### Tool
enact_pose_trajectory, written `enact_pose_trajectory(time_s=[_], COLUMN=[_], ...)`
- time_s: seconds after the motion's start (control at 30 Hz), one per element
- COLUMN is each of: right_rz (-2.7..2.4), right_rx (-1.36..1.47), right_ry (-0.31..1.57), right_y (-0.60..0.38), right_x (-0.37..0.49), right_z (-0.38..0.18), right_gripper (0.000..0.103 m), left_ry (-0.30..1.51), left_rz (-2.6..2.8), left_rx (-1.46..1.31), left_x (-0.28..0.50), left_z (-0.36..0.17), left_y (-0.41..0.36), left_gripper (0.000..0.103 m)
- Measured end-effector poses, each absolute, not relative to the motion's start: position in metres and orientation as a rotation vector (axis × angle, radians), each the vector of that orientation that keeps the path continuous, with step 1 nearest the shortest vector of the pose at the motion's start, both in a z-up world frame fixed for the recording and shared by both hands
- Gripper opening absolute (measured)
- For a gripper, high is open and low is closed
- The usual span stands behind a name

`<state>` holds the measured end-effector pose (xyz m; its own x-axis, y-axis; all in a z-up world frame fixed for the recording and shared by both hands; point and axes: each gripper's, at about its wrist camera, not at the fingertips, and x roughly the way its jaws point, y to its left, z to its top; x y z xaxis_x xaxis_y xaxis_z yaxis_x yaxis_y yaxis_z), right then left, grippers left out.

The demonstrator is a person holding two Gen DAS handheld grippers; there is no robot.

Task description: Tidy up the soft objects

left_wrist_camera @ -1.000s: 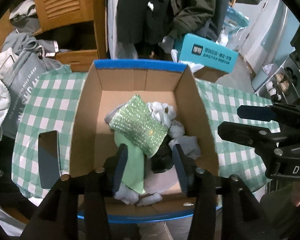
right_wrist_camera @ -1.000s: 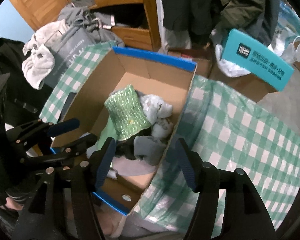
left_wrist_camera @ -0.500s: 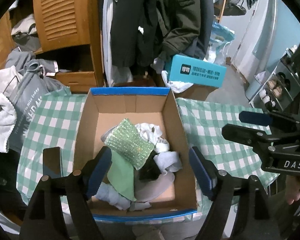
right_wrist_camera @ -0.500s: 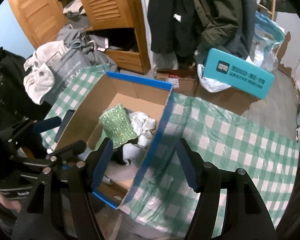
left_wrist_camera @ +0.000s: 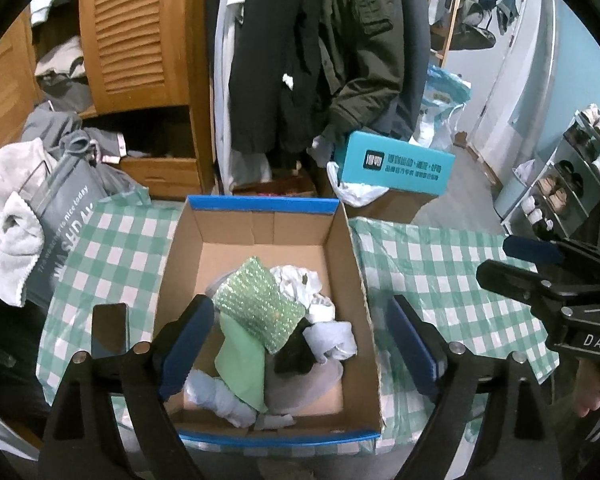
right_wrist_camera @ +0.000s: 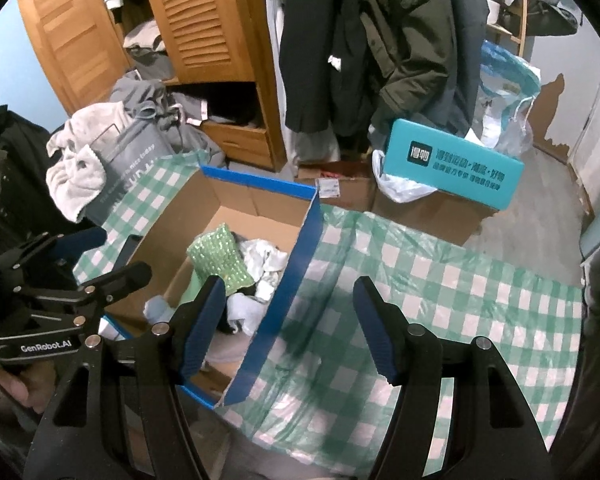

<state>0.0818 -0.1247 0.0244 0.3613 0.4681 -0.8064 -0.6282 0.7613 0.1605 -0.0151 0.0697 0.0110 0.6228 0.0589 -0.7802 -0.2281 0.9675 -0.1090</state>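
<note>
Left tongs [left_wrist_camera: 300,344] were spread wide and held nothing, hovering above the near end of the cardboard box [left_wrist_camera: 342,240]. Right tongs [right_wrist_camera: 288,320] were also released and empty, sitting over the checked cloth [right_wrist_camera: 440,280] on the counter, just right of the box's blue-edged wall. Soft items were all inside the box, bunched toward the near half: sparkly green cloth [left_wrist_camera: 258,304] on top, plain green cloth [left_wrist_camera: 242,360] under it, white rag [left_wrist_camera: 300,280] beside it, pale grey socks [left_wrist_camera: 332,340] and a dark piece [left_wrist_camera: 294,354] (couldn't tell what it was). A phone [left_wrist_camera: 109,328] lay flat on the cloth left of the box. A teal carton [left_wrist_camera: 394,168] sat behind the counter, coats [left_wrist_camera: 320,40] hanging above it.
</note>
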Motion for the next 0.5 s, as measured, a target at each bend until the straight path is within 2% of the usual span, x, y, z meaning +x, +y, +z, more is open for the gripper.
enact_pose_trajectory(time_s=[0.5], right_rz=[0.681], right_rx=[-0.158], right_ry=[0.989], right_y=[-0.144], right_x=[0.087], right_z=[0.018], right_gripper=[0.066], left_ry=[0.845], left_rz=[0.175], left_rx=[-0.162], left_x=[-0.015], left_z=[0.019], left_y=[0.056], left_gripper=[0.093])
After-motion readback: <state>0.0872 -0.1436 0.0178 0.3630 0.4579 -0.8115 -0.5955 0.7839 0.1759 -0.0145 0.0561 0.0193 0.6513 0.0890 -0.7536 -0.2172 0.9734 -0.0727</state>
